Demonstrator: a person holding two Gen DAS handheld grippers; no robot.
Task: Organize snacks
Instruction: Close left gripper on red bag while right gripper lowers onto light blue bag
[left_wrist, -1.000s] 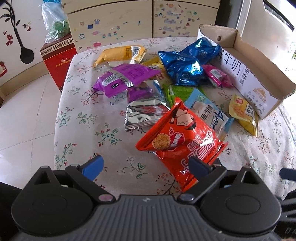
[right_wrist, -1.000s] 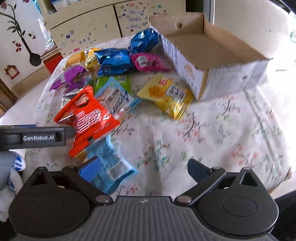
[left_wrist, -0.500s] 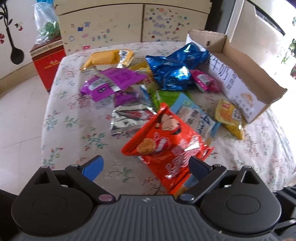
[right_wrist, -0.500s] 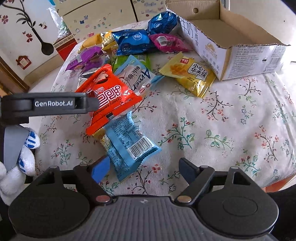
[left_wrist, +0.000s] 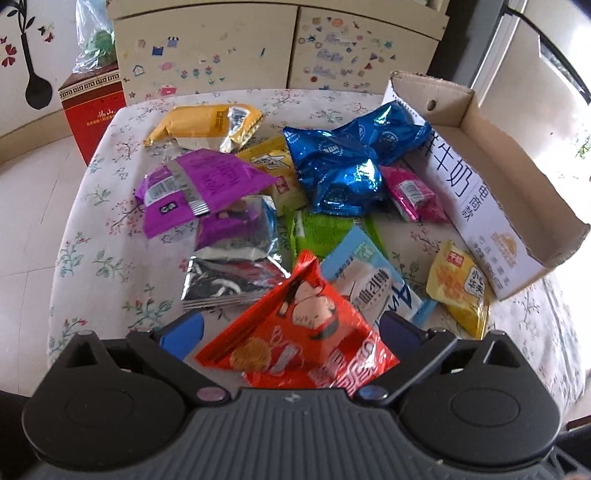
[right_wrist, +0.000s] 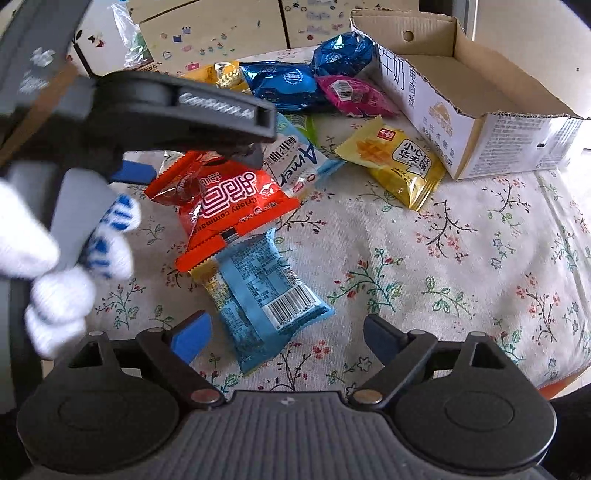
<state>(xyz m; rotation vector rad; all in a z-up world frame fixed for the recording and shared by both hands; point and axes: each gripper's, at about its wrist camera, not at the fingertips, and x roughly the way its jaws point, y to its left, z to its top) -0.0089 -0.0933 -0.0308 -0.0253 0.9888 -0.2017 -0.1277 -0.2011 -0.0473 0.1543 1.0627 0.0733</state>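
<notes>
Left gripper (left_wrist: 291, 328) is opening around the red packet (left_wrist: 306, 350) at lower centre, not pinching (light, crinkly, slippery: sealed edge grips best); right gripper (right_wrist: 286, 332) is opening over the blue packet (right_wrist: 269, 291).

Floral tablecloth (left_wrist: 92, 258), red gift box (left_wrist: 92, 110) topped by a plastic bag (left_wrist: 94, 44), sticker-covered cabinet (left_wrist: 207, 48), spoon wall decal (left_wrist: 35, 85)

The left gripper (right_wrist: 192, 162) covers the red packet's (right_wrist: 225, 199) far end and is itself blurred. A yellow wrapper (right_wrist: 214, 286) lies mostly hidden beneath the light blue packet (right_wrist: 269, 291). The green packet (left_wrist: 321, 232) is half buried.
</notes>
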